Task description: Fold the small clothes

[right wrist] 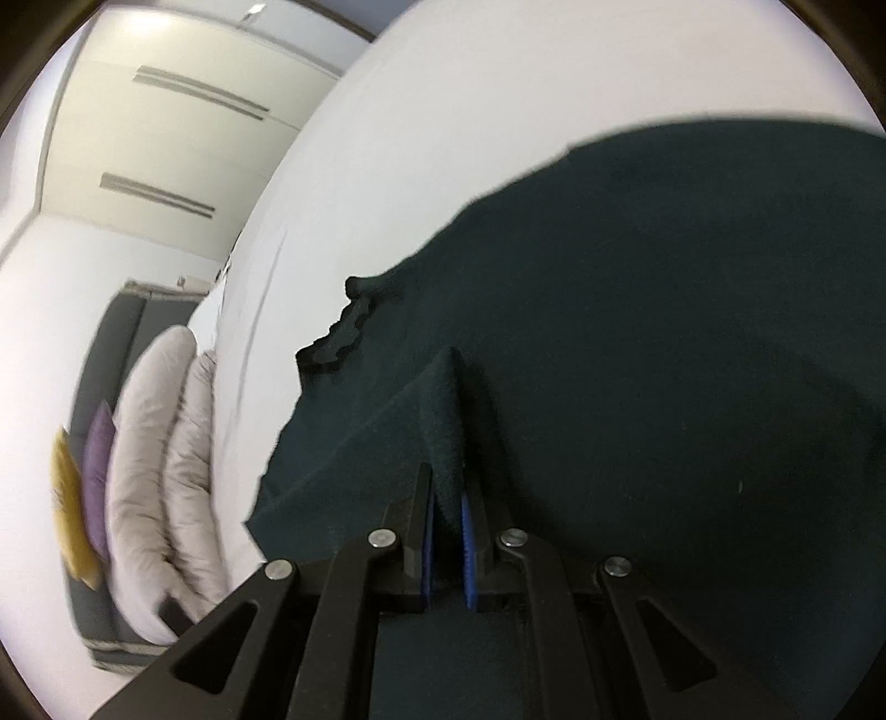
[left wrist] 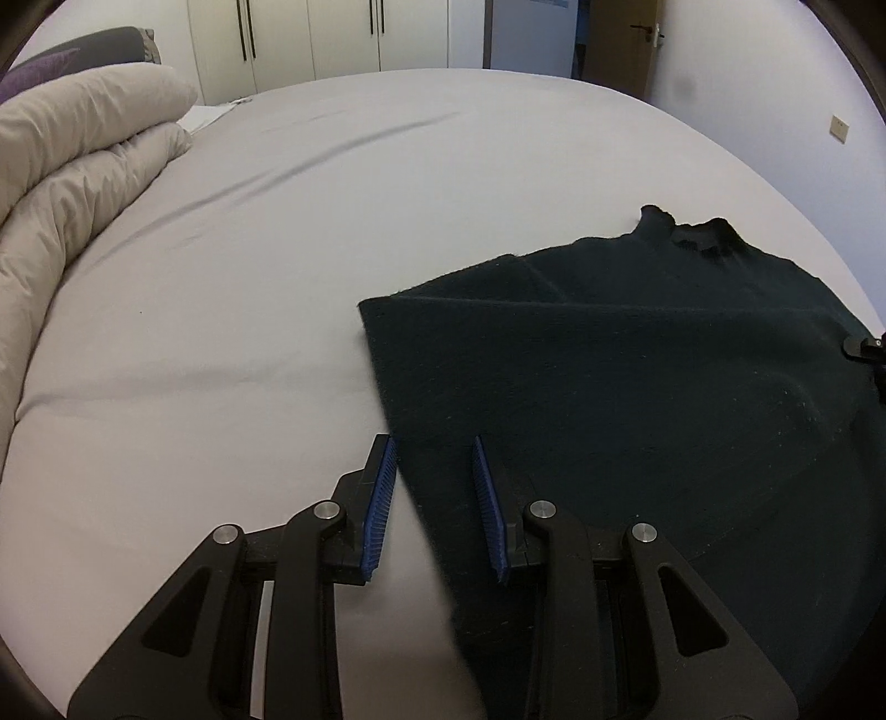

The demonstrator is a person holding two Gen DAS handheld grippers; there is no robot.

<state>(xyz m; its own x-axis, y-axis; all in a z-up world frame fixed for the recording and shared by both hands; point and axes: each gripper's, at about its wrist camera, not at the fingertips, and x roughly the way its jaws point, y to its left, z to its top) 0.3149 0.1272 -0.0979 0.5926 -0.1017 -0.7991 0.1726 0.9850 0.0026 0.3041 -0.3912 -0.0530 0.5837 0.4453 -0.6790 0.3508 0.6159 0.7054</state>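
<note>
A dark green knit sweater (left wrist: pixel 637 376) lies on the bed with its collar at the far side; its left side is folded over. My left gripper (left wrist: pixel 434 448) is open with blue pads, straddling the sweater's left edge near the hem, not pinching it. In the right wrist view the sweater (right wrist: pixel 637 310) fills the frame, collar to the left. My right gripper (right wrist: pixel 447 476) is shut on a raised fold of the sweater. A bit of the right gripper shows at the far right of the left wrist view (left wrist: pixel 864 346).
The bed has a light grey sheet (left wrist: pixel 277 249). A bunched beige duvet (left wrist: pixel 72 166) lies along its left side, also in the right wrist view (right wrist: pixel 160 465) with purple and yellow cushions. Wardrobe doors (left wrist: pixel 332 39) and a door stand behind.
</note>
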